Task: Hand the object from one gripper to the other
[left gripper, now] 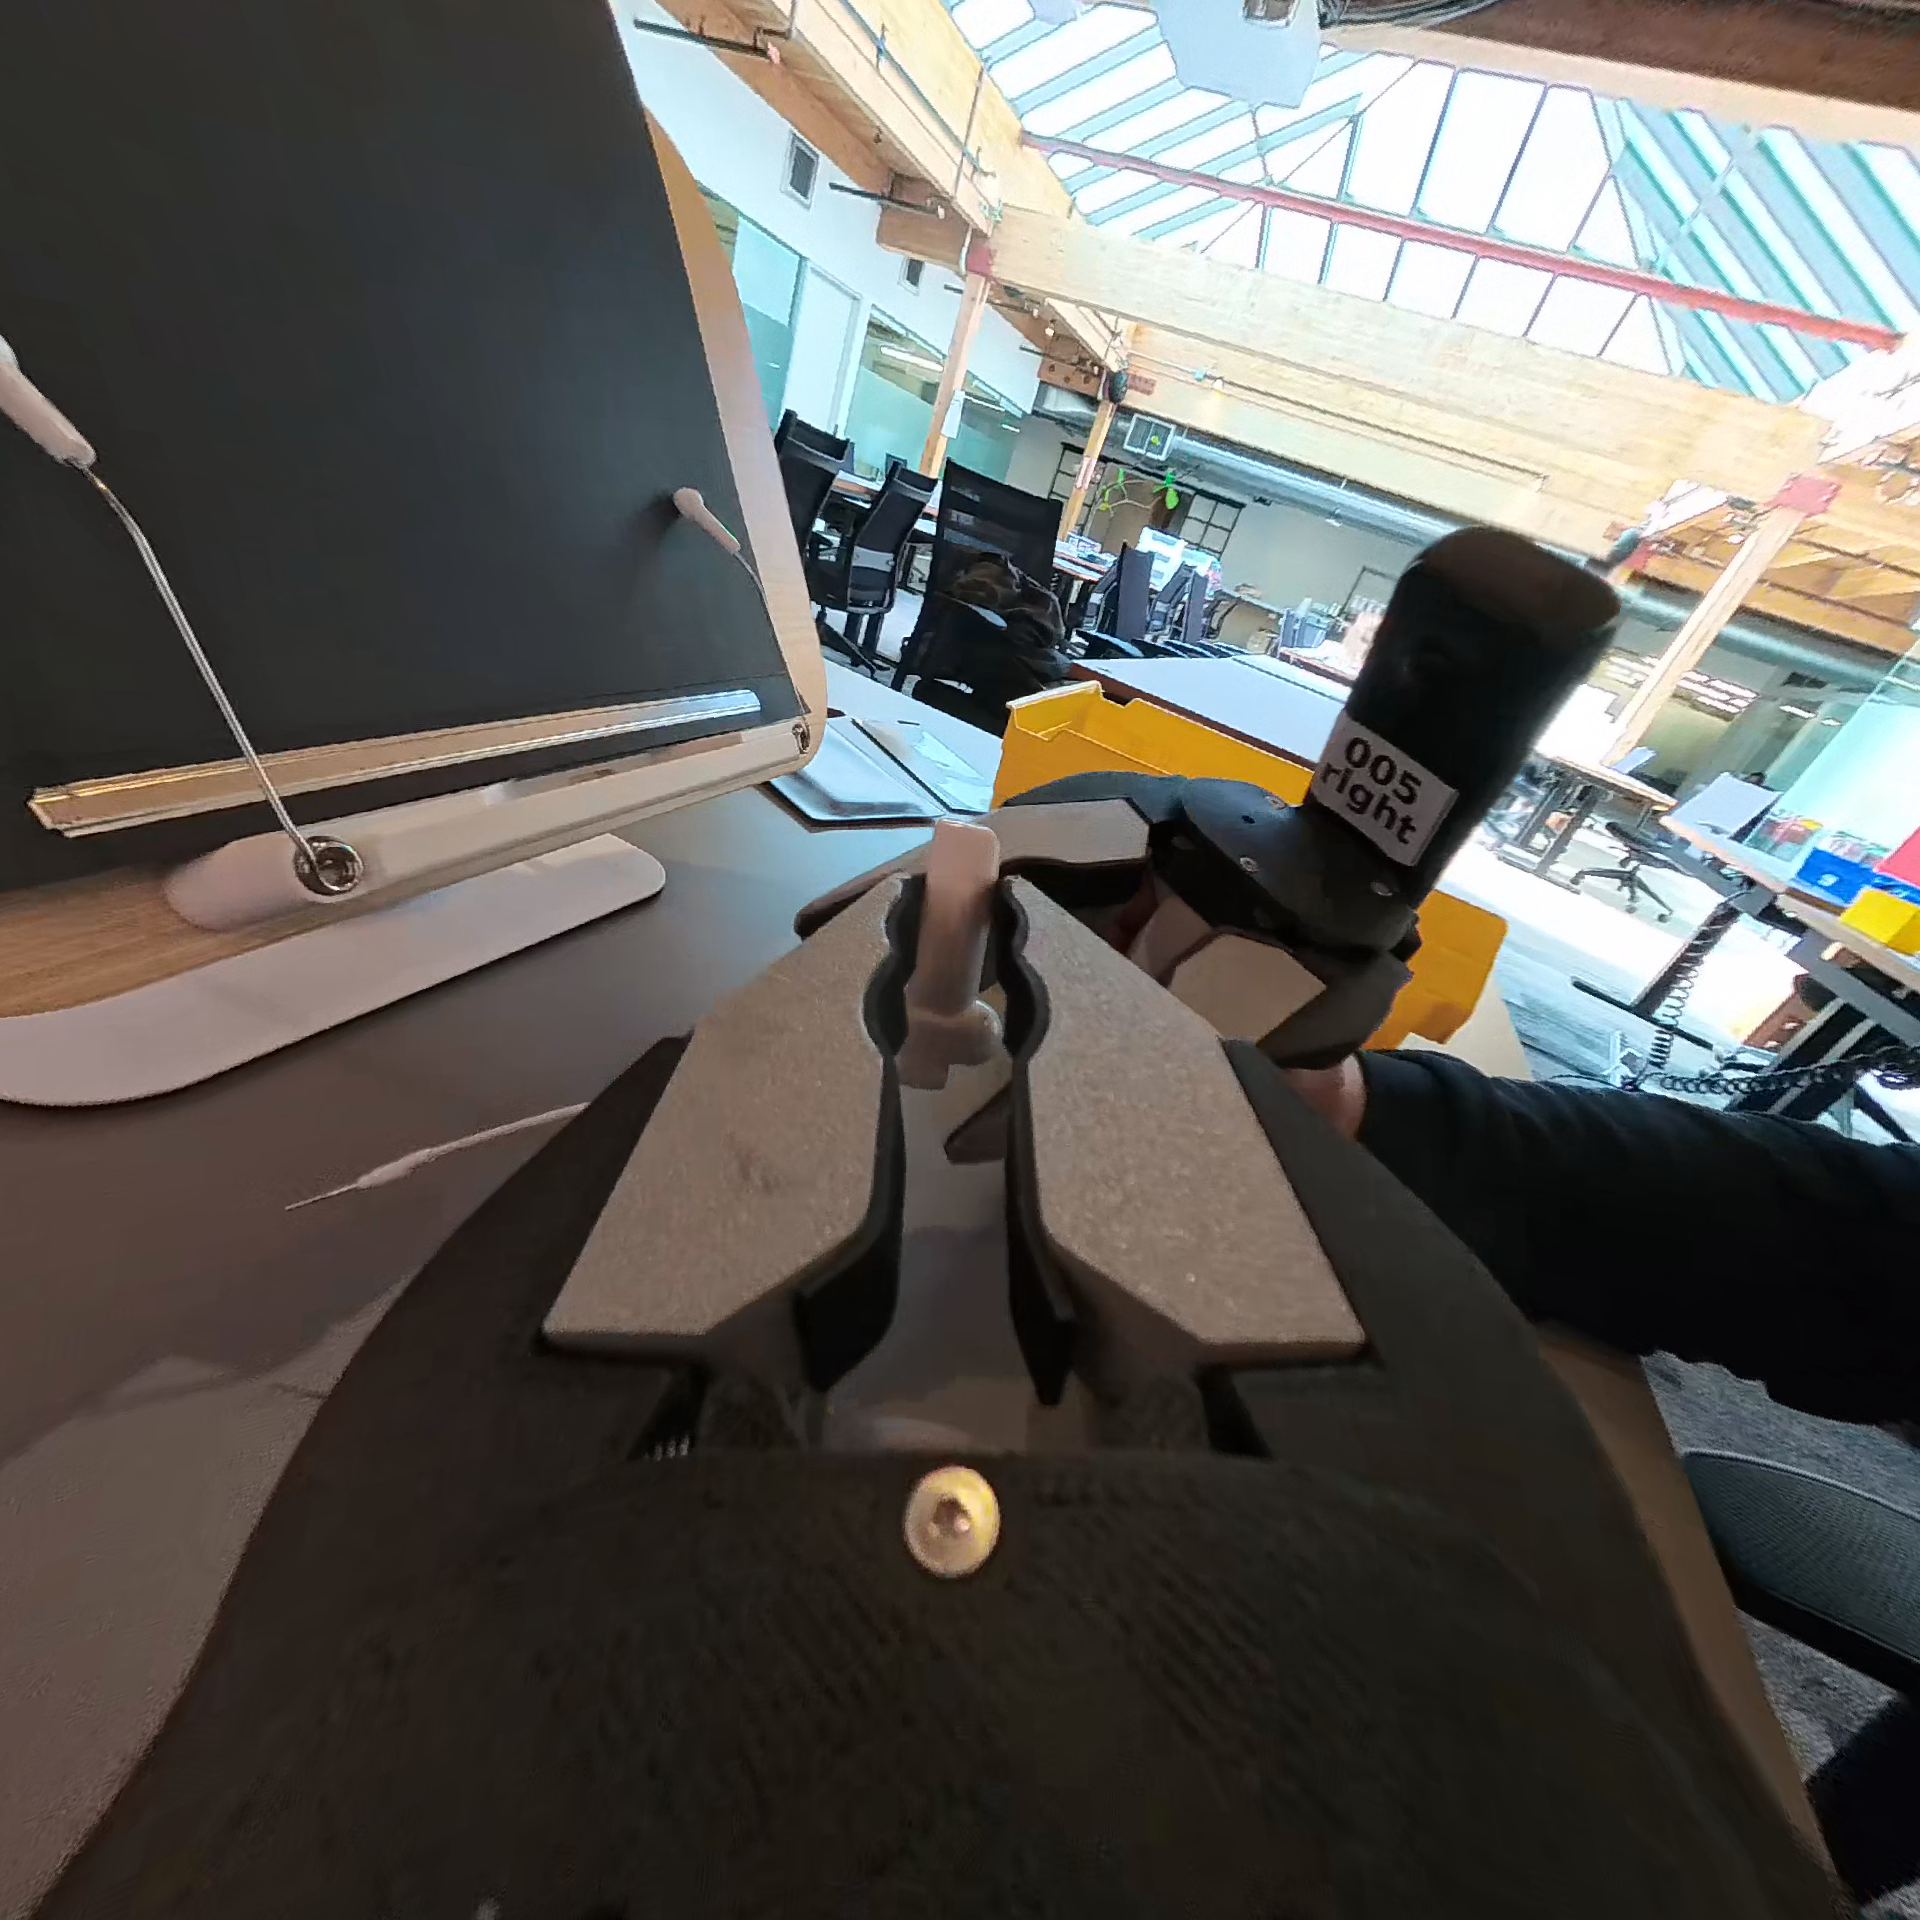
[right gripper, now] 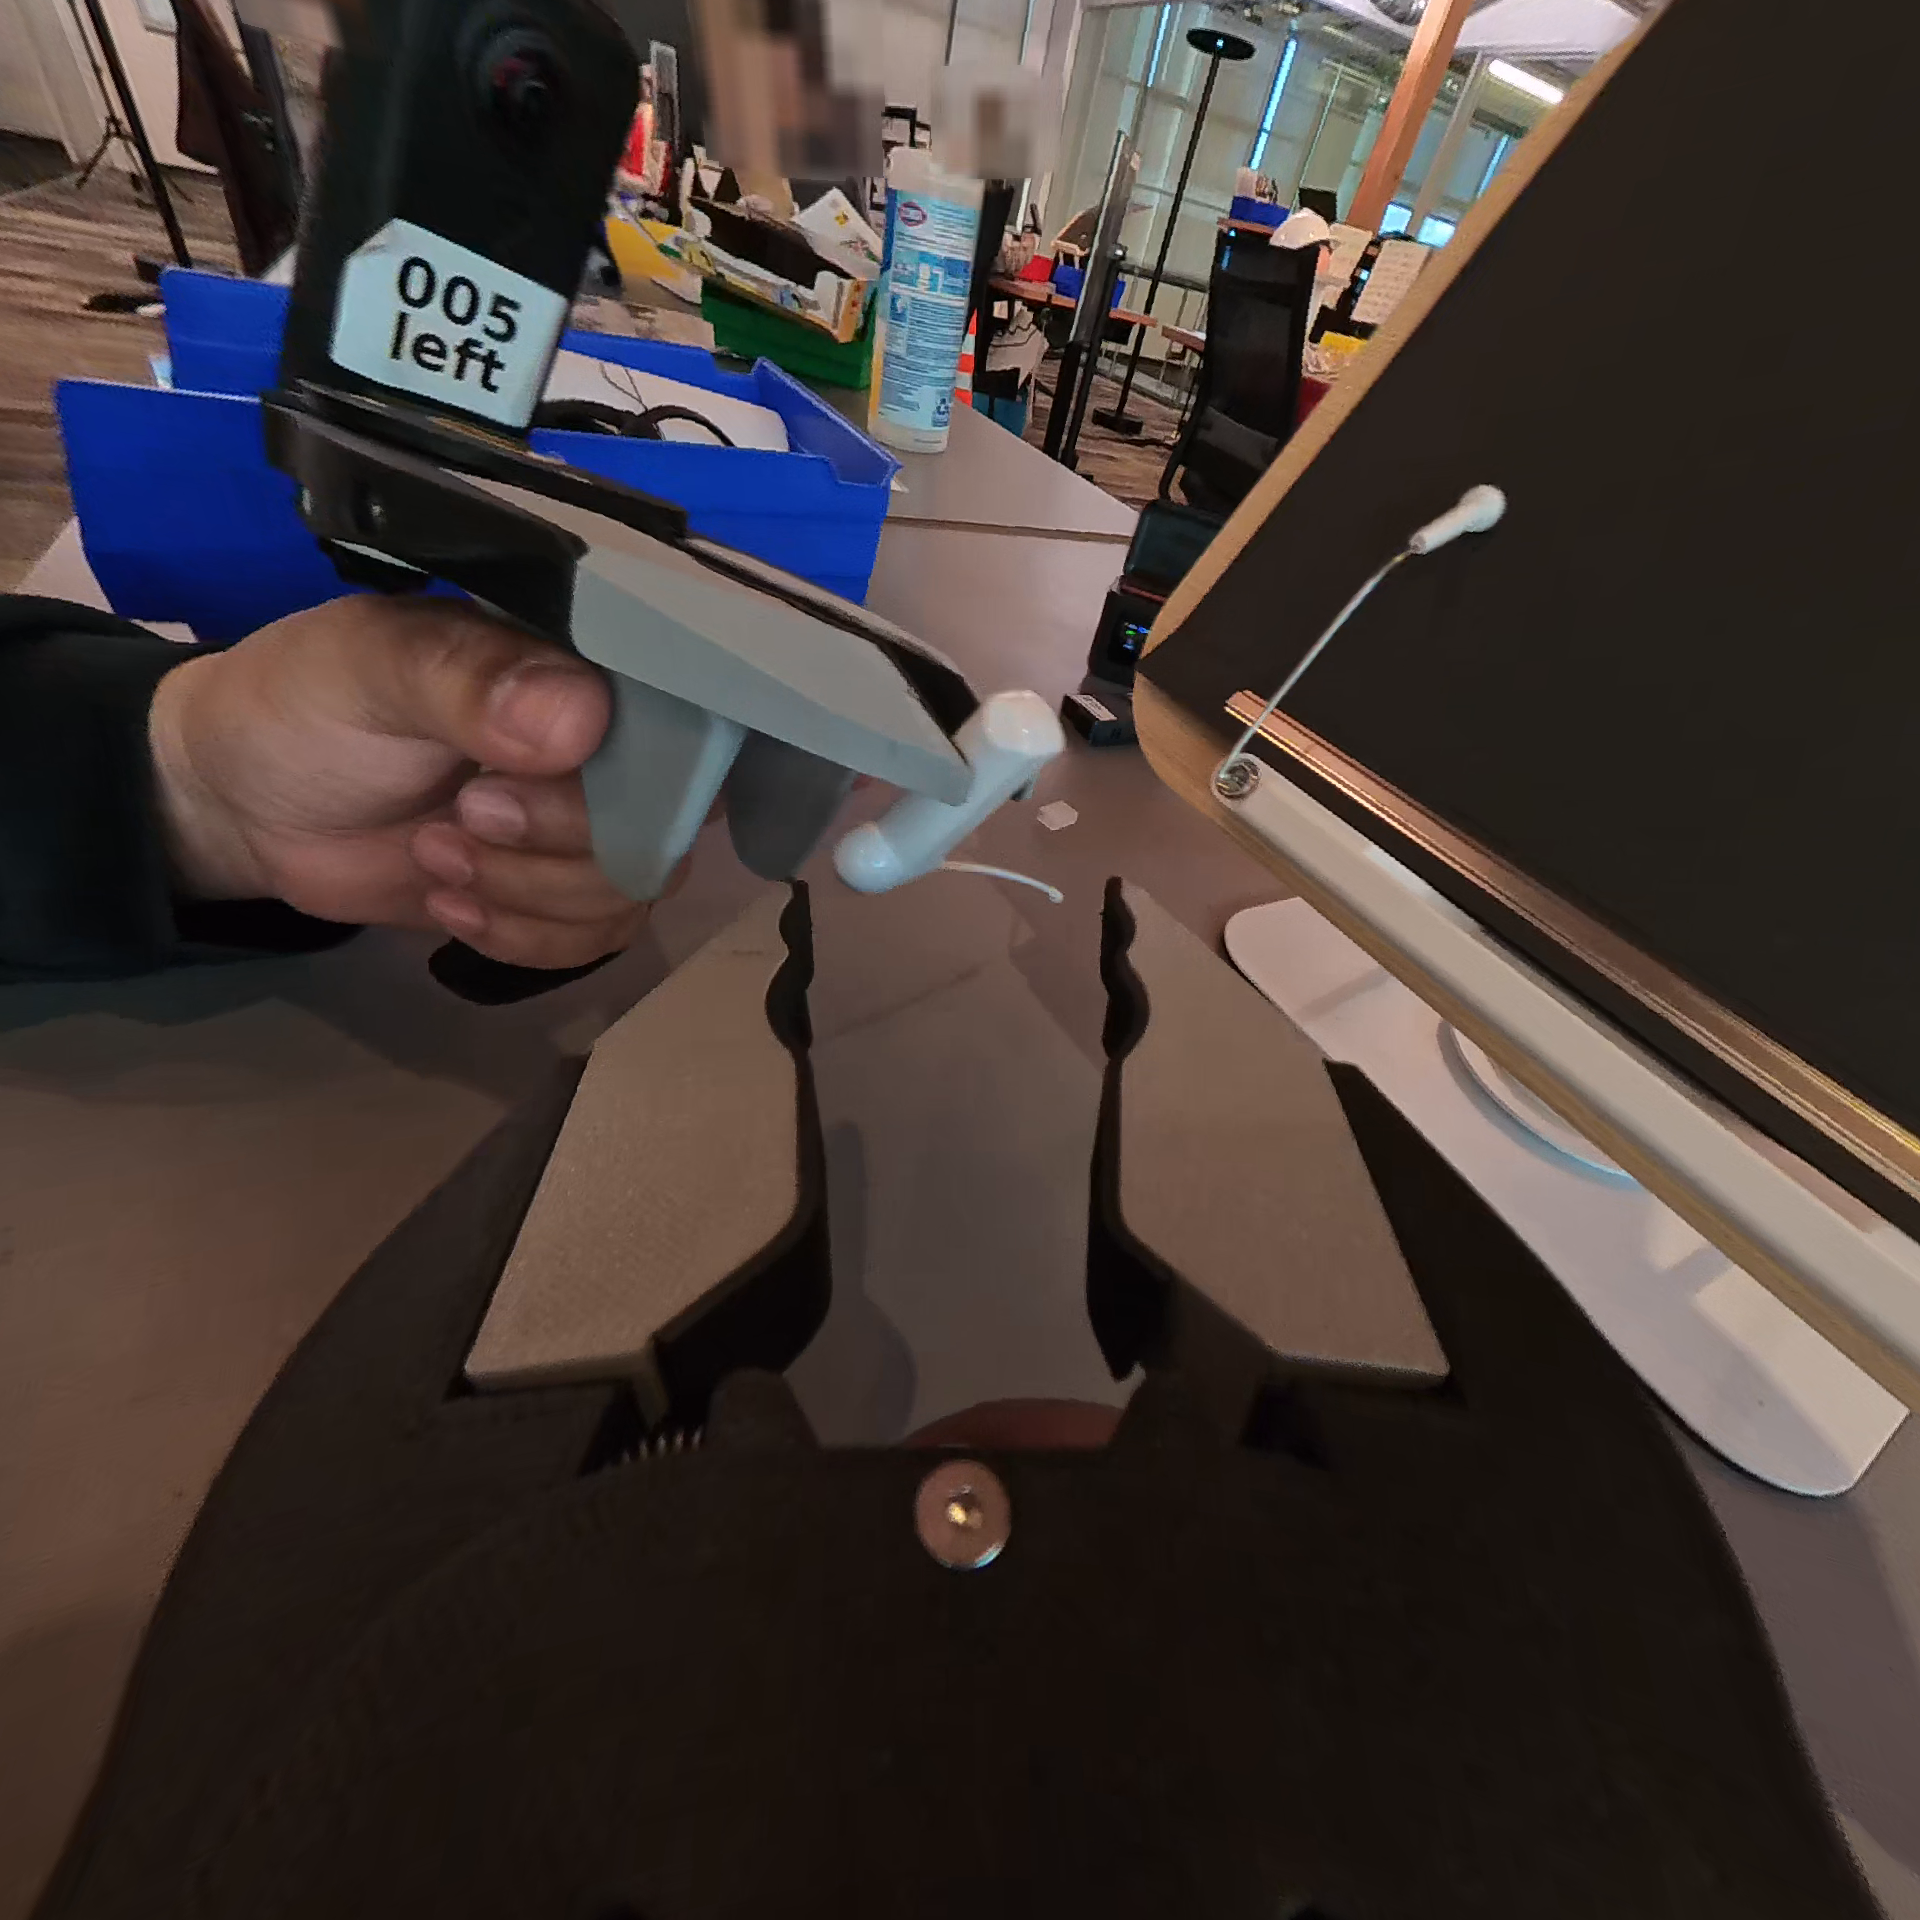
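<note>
A small white plastic peg-shaped object (left gripper: pixel 951 961) is pinched between the fingertips of my left gripper (left gripper: pixel 951 914), which is shut on it. In the right wrist view the same object (right gripper: pixel 951 795) sticks out of the left gripper's tips, held in the air just above and ahead of my right gripper (right gripper: pixel 951 904). My right gripper is open and empty, its fingers apart below the object. In the left wrist view the right gripper's body (left gripper: pixel 1299 883) sits just behind the object, held by a hand in a dark sleeve.
A dark tilted board on a white stand (left gripper: pixel 364 468) with wire arms stands on the dark table (left gripper: pixel 312 1143); it also shows in the right wrist view (right gripper: pixel 1558 520). A yellow bin (left gripper: pixel 1143 738) and a blue bin (right gripper: pixel 727 468) sit behind. A thin white swab (left gripper: pixel 436 1148) lies on the table. Only a small space, under 4 cm, lies between the two pairs of fingers.
</note>
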A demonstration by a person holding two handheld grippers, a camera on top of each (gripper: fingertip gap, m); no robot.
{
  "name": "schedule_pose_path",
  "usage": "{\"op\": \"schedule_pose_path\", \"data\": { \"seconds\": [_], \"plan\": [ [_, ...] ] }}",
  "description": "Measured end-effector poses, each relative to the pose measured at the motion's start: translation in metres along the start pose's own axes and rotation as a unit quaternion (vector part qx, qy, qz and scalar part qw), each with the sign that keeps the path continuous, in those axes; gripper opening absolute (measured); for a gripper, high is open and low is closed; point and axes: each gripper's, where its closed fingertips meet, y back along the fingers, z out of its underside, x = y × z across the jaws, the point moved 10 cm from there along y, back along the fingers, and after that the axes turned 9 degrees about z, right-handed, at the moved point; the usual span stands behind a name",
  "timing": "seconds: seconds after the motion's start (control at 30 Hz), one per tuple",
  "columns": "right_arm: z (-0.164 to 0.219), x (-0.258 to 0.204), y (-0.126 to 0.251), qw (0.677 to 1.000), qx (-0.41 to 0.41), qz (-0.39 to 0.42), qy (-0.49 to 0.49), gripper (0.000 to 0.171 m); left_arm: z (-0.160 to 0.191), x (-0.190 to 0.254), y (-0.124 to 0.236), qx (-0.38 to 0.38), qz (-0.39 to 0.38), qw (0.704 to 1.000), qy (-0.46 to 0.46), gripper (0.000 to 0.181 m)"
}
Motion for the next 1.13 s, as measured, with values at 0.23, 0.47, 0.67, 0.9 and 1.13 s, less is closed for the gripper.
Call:
{"op": "schedule_pose_path", "data": {
  "seconds": [0.23,0.47,0.67,0.9,1.13],
  "plan": [
    [-0.004,-0.007,-0.004,1.000,-0.002,0.007,-0.024,0.048,0.002,0.000,-0.003,-0.001,0.001,1.000,0.002,0.012],
    [-0.005,-0.007,-0.003,0.999,-0.024,0.023,-0.026,0.019,0.003,0.001,-0.004,0.008,-0.005,1.000,0.006,0.012],
    [-0.002,0.001,0.000,0.999,-0.031,0.035,-0.025,0.014,0.002,-0.004,0.000,0.006,-0.027,1.000,0.008,0.011],
    [-0.003,0.005,0.003,0.999,-0.026,0.038,-0.027,0.013,0.002,-0.004,0.000,0.001,-0.032,0.999,0.001,0.012],
    [-0.003,0.009,0.006,0.998,-0.023,0.041,-0.032,0.013,0.002,-0.003,-0.001,-0.005,-0.037,0.999,-0.009,0.009]
  ]
}}
